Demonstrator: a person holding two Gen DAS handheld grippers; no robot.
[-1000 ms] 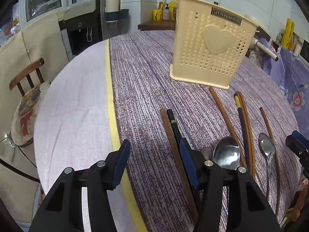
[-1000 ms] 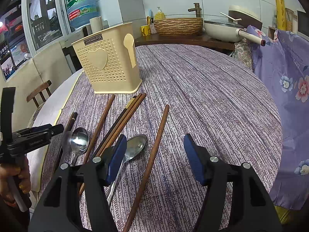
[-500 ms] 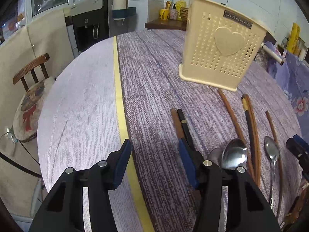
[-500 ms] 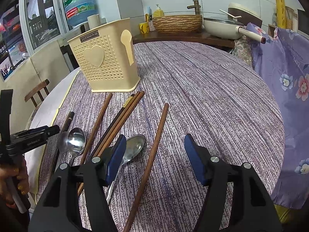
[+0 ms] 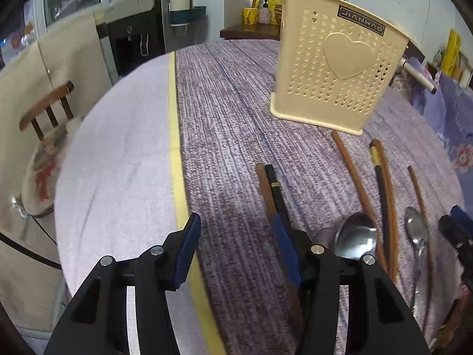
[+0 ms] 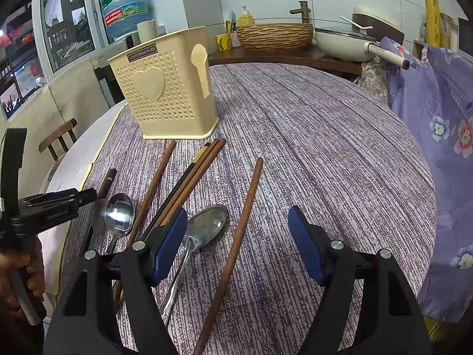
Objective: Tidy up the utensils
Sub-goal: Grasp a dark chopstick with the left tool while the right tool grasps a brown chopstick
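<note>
A cream perforated utensil holder (image 5: 337, 68) (image 6: 165, 94) stands upright on the purple tablecloth. In front of it lie several brown and black chopsticks (image 6: 189, 183) (image 5: 381, 195) and two steel spoons (image 6: 118, 213) (image 6: 207, 227). My right gripper (image 6: 236, 236) hovers just above the table, its jaws opening, with a single brown chopstick (image 6: 239, 230) lying on the cloth between them and untouched. My left gripper (image 5: 233, 239) stands open over bare cloth, left of a brown and black chopstick pair (image 5: 272, 189). In the right wrist view the left gripper (image 6: 74, 199) shows at the left, a hand (image 6: 17, 269) holding it.
A yellow stripe (image 5: 177, 177) divides the purple cloth from a pale one at the left. A wooden chair (image 5: 47, 109) stands beyond the round table's left edge. A flowered purple fabric (image 6: 443, 118) hangs at the right. A wicker basket (image 6: 275, 35) and a pan (image 6: 343, 41) sit on the far counter.
The right gripper's jaws have spread wider around the single chopstick. The left wrist view has shifted slightly, the holder now sitting further right; the utensils have not moved.
</note>
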